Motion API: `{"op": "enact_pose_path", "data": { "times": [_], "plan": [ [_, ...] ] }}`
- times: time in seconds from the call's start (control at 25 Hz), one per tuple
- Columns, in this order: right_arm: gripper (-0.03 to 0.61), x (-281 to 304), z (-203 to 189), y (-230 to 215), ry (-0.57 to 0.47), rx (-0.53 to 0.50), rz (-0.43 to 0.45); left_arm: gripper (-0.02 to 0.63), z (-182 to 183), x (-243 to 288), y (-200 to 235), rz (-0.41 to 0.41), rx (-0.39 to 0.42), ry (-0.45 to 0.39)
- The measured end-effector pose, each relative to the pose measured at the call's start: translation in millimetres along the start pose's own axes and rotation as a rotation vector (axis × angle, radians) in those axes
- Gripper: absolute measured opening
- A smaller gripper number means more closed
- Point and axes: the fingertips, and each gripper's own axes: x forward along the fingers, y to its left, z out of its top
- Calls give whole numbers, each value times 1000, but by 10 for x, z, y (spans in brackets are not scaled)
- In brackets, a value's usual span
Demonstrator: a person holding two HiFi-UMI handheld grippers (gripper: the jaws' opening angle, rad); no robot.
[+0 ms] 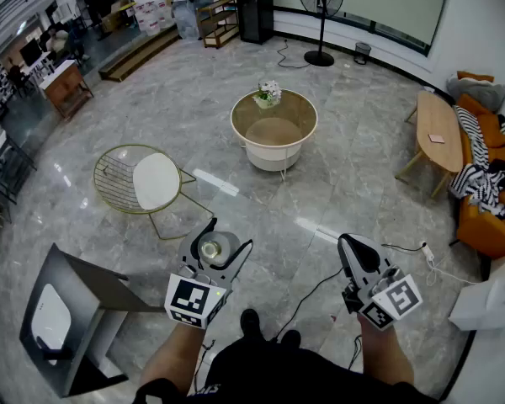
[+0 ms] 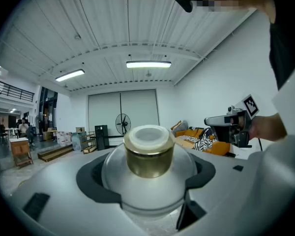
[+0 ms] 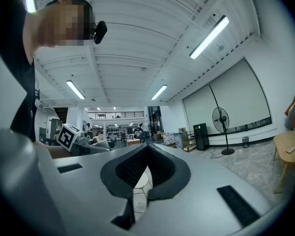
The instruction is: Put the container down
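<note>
A round clear glass container (image 1: 211,248) with a gold neck and a pale lid sits between the jaws of my left gripper (image 1: 221,244), held out over the marble floor. In the left gripper view the container (image 2: 148,156) fills the middle, upright, with the dark pads pressing its sides; the left gripper (image 2: 147,183) is shut on it. My right gripper (image 1: 348,242) hangs to the right with its jaws together and nothing in them. In the right gripper view its dark pads (image 3: 135,167) meet at the tip, and floor shows through the gap below.
Ahead stands a round wooden table (image 1: 236,120) with a flower pot (image 1: 268,94). A wire chair (image 1: 143,181) is at the left, a grey stand (image 1: 67,318) near my left arm. A bench (image 1: 440,129), an orange sofa (image 1: 488,217) and a floor cable (image 1: 320,289) lie right.
</note>
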Motion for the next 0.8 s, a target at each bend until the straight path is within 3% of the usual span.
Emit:
{"op": "enact_pose_path", "data": {
  "times": [0.32, 0.8],
  "plan": [
    [11, -816, -6, -37, -1, 32, -9, 334, 112, -72, -659, 15, 2, -8],
    [15, -1264, 196, 20, -89, 35, 39, 334, 216, -222, -1005, 34, 26, -6]
  ]
}}
